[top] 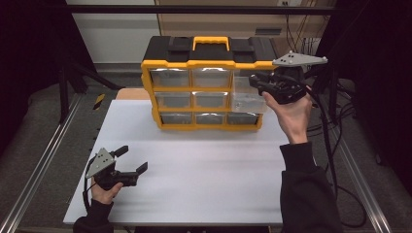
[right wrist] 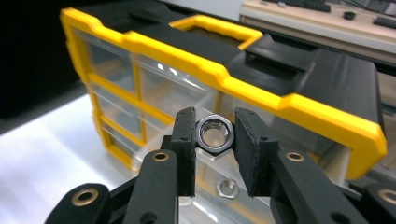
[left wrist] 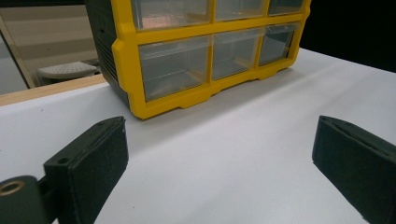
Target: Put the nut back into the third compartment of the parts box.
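Observation:
A yellow and black drawer organizer (top: pixel 209 63) with clear drawers stands at the back of the white table (top: pixel 194 179). Its right middle drawer (top: pixel 248 99) is pulled out. My right gripper (top: pixel 256 80) hovers in front of the organizer's upper right, raised in a hand. In the right gripper view, the right gripper (right wrist: pixel 215 116) is shut on a shiny steel hex nut (right wrist: pixel 214 135), pinched by its flats. Below it, a second nut (right wrist: pixel 227 187) lies in the open drawer (right wrist: pixel 205 175). My left gripper (top: pixel 132 159) rests low at the table's front left, open and holding nothing between its jaws (left wrist: pixel 219 154).
The organizer (left wrist: pixel 187 56) has three rows of clear drawers and a yellow carry handle (top: pixel 210 42) on top. Metal rails (top: pixel 43 160) run along both sides of the table. Cables hang at the right behind the raised hand.

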{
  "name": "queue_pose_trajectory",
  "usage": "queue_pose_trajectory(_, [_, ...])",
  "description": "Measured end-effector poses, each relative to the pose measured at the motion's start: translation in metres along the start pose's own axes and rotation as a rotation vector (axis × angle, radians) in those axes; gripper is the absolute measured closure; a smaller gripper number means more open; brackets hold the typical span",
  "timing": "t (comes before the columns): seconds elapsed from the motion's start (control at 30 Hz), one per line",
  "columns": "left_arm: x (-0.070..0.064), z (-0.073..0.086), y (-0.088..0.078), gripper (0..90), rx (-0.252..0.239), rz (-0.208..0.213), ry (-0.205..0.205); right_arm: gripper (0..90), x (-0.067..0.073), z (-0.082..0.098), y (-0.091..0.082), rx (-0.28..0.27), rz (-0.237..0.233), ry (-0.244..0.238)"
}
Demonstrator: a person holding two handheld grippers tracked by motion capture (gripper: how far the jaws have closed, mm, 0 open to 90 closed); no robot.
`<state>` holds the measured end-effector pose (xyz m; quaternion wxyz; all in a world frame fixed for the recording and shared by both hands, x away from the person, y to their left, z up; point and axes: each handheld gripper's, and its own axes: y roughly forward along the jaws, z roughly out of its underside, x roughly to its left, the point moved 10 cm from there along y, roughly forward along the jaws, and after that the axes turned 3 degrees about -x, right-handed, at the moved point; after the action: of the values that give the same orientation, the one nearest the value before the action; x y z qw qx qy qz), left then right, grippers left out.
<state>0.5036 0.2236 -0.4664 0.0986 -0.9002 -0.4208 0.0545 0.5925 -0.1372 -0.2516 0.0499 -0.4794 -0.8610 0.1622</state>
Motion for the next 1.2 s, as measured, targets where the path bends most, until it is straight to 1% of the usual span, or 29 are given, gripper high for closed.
queue_pose_trajectory(0.27, [0.0,0.0,0.0,3.6,0.0,-0.001,0.0,70.2,-0.016,0.016,0.01,0.07,0.043,0.021])
queue_pose_trajectory(0.4, [0.0,0.0,0.0,3.6,0.002,0.0,0.001,70.2,-0.023,0.024,0.013,0.111,0.065,0.021])
queue_pose_trajectory(0.6, [0.0,0.0,0.0,3.6,0.001,0.0,0.001,70.1,-0.025,0.031,0.016,0.155,0.071,0.02])
queue_pose_trajectory(0.83, [0.0,0.0,0.0,3.6,0.002,0.0,0.002,70.0,-0.028,0.038,0.02,0.2,0.091,0.018])
queue_pose_trajectory(0.87, [0.0,0.0,0.0,3.6,0.002,0.0,0.001,70.0,-0.028,0.038,0.021,0.195,0.085,0.023])
queue_pose_trajectory(0.93, [0.0,0.001,0.0,3.6,0.004,0.0,0.001,69.7,-0.028,0.038,0.021,0.202,0.08,0.034])
queue_pose_trajectory(1.03, [-0.001,0.001,0.001,3.6,0.004,0.0,0.002,68.2,-0.029,0.038,0.02,0.2,0.081,0.032])
queue_pose_trajectory(1.1, [0.0,0.0,0.0,3.6,0.003,0.0,0.003,65.1,-0.029,0.036,0.018,0.179,0.08,0.033])
queue_pose_trajectory(1.2, [0.0,0.0,0.0,3.6,0.003,0.0,0.001,59.4,-0.027,0.029,0.011,0.117,0.058,0.036])
